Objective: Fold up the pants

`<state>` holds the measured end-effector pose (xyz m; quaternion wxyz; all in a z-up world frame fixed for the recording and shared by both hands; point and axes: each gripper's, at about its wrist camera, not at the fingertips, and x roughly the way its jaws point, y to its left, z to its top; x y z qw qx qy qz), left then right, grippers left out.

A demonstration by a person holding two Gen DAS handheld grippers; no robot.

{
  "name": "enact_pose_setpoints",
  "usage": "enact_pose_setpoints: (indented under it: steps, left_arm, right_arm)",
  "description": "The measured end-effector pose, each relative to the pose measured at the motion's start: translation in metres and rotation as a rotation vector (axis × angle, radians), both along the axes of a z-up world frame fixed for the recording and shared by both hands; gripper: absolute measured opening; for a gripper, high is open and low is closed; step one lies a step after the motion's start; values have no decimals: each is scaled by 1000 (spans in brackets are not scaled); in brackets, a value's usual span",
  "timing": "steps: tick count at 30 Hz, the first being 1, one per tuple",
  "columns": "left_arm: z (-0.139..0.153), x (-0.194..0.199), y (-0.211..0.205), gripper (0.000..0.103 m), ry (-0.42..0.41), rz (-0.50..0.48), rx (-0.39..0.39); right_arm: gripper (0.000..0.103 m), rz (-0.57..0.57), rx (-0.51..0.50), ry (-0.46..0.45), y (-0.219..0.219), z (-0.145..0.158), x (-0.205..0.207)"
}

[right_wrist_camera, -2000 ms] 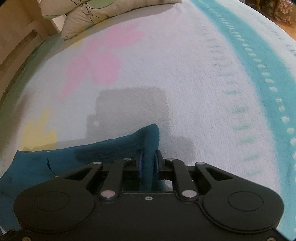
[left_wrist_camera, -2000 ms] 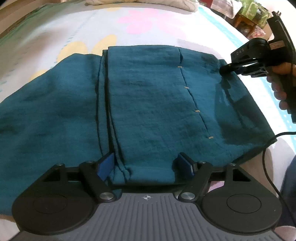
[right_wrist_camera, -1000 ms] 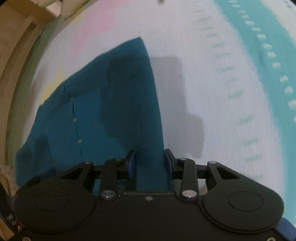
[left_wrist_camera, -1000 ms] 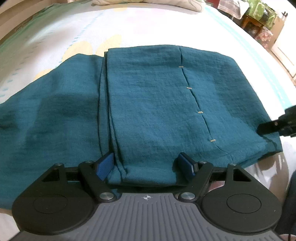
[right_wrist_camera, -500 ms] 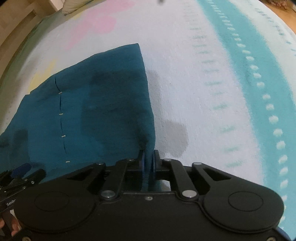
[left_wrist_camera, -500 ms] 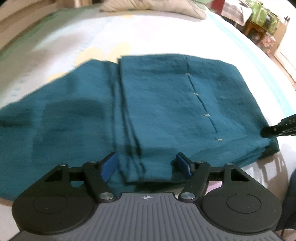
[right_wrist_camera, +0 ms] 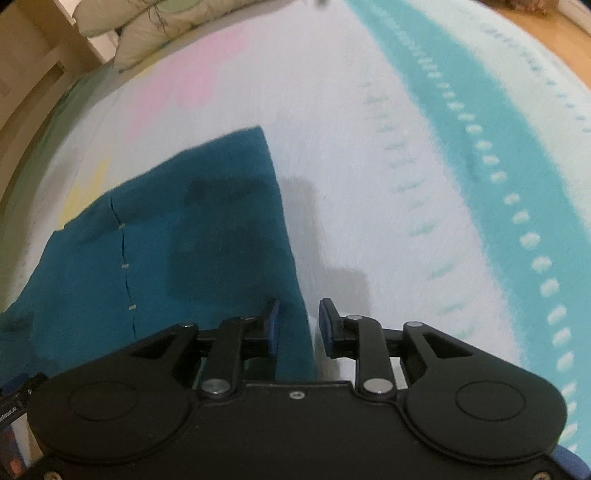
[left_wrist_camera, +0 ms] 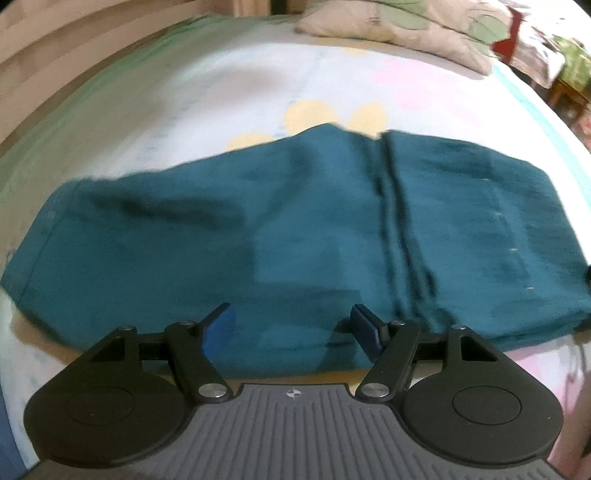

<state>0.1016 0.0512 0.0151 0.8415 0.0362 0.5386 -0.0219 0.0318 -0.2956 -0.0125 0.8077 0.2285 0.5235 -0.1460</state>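
Black plastic fills the bottom of both views: two pairs of tongs, one per hand, each with two blue-padded fingers.

In the left wrist view the left tongs (left_wrist_camera: 293, 326) stand wide apart and grip nothing; their two pads hang over the near edge of the pants (left_wrist_camera: 258, 236), with flat cloth showing between them. In the right wrist view the right tongs (right_wrist_camera: 298, 326) have just been opening. The right-hand edge of the cloth runs up between the two pads, close against the left one, while the right pad stands clear over the bedspread (right_wrist_camera: 369, 166), so the cloth is released.

One pair of teal pants lies flat on the bed, stretching across the middle of the left view from the lower left to the right edge. One folded-over panel covers its right part, its layered edge running as dark parallel lines from the upper middle down toward the right finger. A seam with small pale stitches crosses that panel; three stitches are countable in the right view (right_wrist_camera: 125, 266), and they are too blurred in the left view to count.

Beyond the pants the white bedspread shows yellow and pink petals and one wide turquoise band (right_wrist_camera: 498, 147) dotted white. Farthest off, at the top of the left view, lies one pillow (left_wrist_camera: 399, 26).
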Motion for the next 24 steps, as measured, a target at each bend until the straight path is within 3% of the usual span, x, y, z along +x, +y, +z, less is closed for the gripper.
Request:
enact_pose_setpoints:
  steps: [8,18,24]
  left_arm:
    - [-11,-8,13,68,-22,0,6]
    - [-18,-27,18,71,-135,-48,-16]
    - [-13,-26,25,71,-123,-31,-59]
  right_arm:
    - [37,-17,-88,-59,7,10,-2]
    - [38,83,-169,-8,28,2,13]
    - [38,88,-168,-10,28,3,10]
